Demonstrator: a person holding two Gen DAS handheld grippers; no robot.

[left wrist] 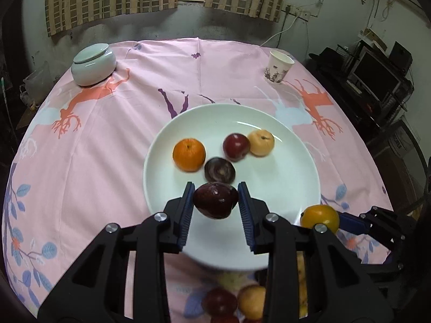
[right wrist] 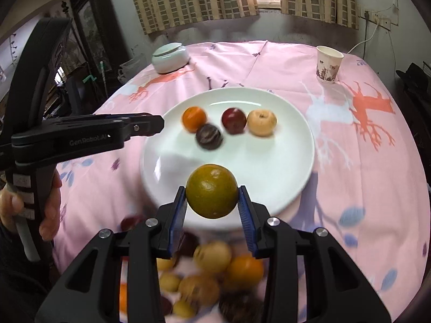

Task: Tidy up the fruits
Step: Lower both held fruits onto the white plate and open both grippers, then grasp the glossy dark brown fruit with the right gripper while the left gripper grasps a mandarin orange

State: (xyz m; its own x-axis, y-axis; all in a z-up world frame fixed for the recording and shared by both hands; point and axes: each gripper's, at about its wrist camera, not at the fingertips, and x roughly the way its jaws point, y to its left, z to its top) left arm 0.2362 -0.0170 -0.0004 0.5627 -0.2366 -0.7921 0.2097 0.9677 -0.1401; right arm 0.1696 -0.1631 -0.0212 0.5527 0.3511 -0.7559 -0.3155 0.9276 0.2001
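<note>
Plate holds four fruits. Left tool clamps one plum; right tool clamps one orange. Loose fruit pile below is blurred and uncountable.

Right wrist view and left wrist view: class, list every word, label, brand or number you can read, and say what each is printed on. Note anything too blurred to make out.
"GenRobot.AI" (last letters blurred): on the side of the left tongs, in the right wrist view.
Button labels on that tool's handle: too small and blurred to read.
Paper cup: printed pattern, no readable text.
Box by the monitor: too small to read.
Nothing else legible.
</note>
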